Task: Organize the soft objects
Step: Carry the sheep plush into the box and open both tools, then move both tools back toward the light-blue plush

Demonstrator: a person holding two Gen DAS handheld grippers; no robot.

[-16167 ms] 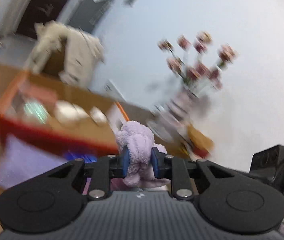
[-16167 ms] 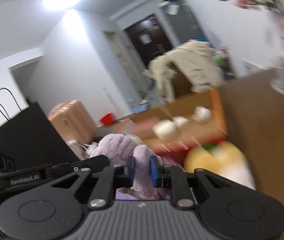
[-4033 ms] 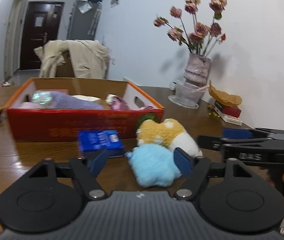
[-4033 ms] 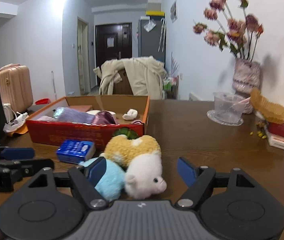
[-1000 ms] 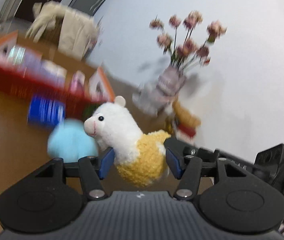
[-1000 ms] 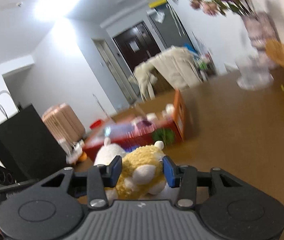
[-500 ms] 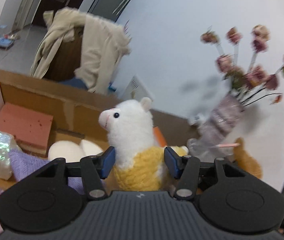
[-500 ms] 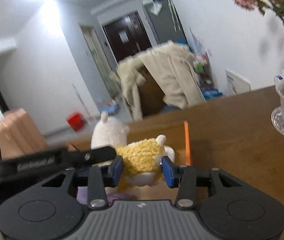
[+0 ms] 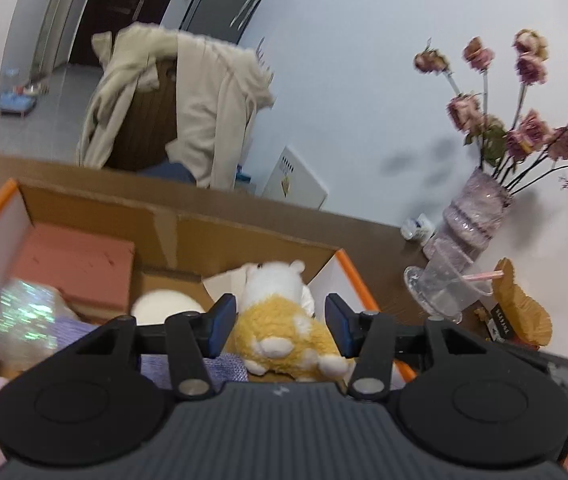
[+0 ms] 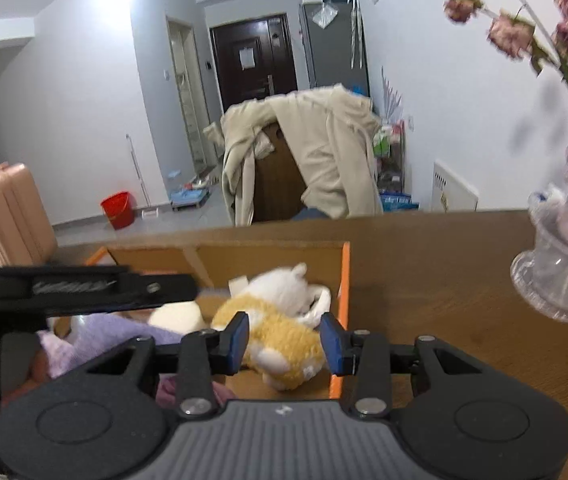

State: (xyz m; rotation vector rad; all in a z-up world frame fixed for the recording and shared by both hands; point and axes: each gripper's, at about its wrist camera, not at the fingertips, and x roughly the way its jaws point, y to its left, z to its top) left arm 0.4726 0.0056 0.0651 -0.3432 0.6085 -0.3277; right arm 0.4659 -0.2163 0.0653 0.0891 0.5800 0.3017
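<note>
While the blue-padded fingers (image 9: 219,322) of the left gripper (image 9: 279,322) and the right gripper (image 10: 284,342) are closing in from both sides, a fluffy white-and-yellow alpaca plush (image 9: 284,328) is sitting between them; whether the pads are pressing it is unclear. It is lying at the near right corner of the orange-edged cardboard box (image 10: 346,280), on the brown wooden tabletop (image 10: 444,280).

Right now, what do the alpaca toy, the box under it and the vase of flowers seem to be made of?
Alpaca toy: plush fabric, curly yellow and white pile, matte.
Box: corrugated cardboard, probably; brown matte inside, orange edge, folded flaps.
Vase: likely glass or clear plastic, pale purple, ribbed and translucent; the look does not settle which.
</note>
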